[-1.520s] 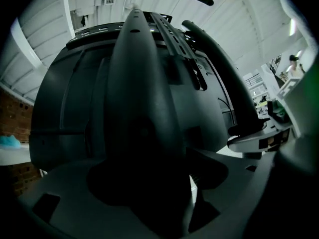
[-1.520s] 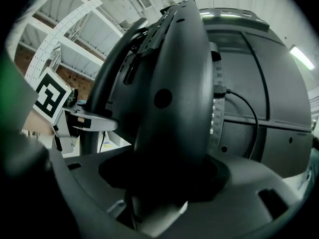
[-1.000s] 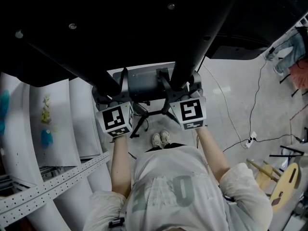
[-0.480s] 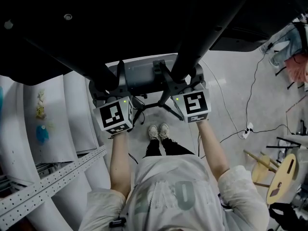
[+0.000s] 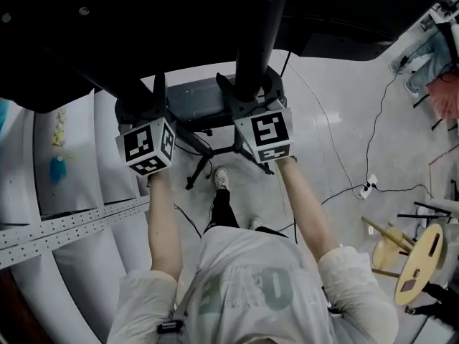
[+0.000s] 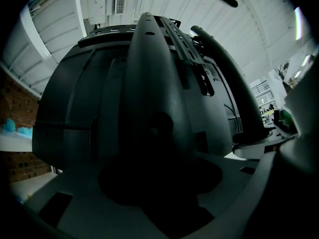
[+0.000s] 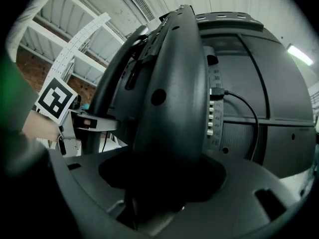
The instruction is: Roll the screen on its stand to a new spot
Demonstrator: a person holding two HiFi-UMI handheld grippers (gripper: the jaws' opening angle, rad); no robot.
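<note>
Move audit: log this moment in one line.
left gripper: jaws just closing on left stand upright | right gripper: shut on right stand upright | screen: mounted on uprights

- I've got the screen [image 5: 107, 27] up front, carried on two posts of its stand.
- Left gripper [image 5: 143, 110] sits round the left post [image 5: 125, 90], jaws just closed in on it.
- Right gripper [image 5: 247, 106] sits round the right post [image 5: 254, 49].
- Shelf [image 5: 193, 99] lies between the posts, with the legs [image 5: 208, 156] below it.
- Person's shoe [image 5: 221, 178] is just behind the legs.
- Rail [image 5: 64, 224] runs along the left.
- Power strip [image 5: 369, 187] and stool [image 5: 412, 264] are on the floor, right.
</note>
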